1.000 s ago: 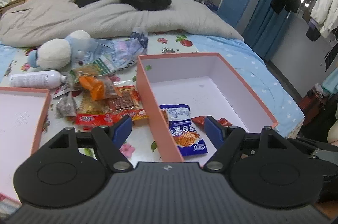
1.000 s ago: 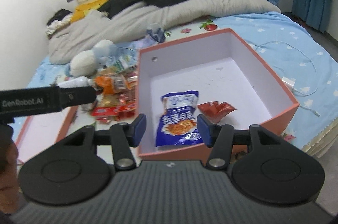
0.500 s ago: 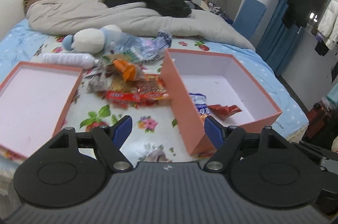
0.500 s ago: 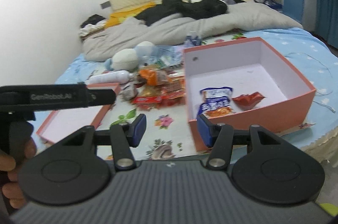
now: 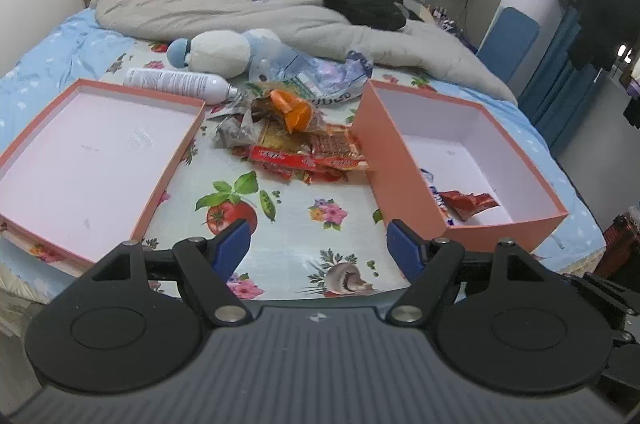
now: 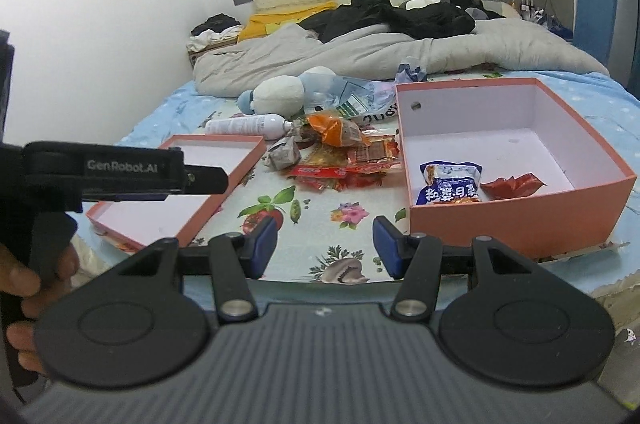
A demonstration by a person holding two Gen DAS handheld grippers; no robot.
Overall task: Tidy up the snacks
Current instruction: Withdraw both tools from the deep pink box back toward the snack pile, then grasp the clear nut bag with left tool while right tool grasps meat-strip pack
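A heap of snack packets (image 5: 298,140) (image 6: 340,156) lies on the flowered sheet between two pink boxes. The deep box (image 5: 532,184) (image 6: 520,200) on the right holds a blue packet (image 6: 450,182) and a red packet (image 6: 512,184) (image 5: 470,202). The shallow pink lid (image 5: 80,152) (image 6: 200,192) lies on the left with nothing in it. My left gripper (image 5: 318,250) stands open over the near edge of the bed, nothing between its fingers. My right gripper (image 6: 324,244) is also open with nothing held, near the deep box's front corner. The left gripper's body (image 6: 120,172) shows at the left of the right wrist view, held by a hand (image 6: 20,280).
A white spray bottle (image 5: 176,82), a plush toy (image 5: 216,54) and a clear plastic bag (image 5: 320,76) lie behind the snacks. A grey duvet (image 5: 240,12) with dark clothes covers the far half of the bed. Blue curtains (image 5: 560,104) hang at the right.
Both grippers have pulled back from the deep box toward the near edge of the bed and swung left, so the lid and the snack heap now show in full. Their jaws kept the same width.
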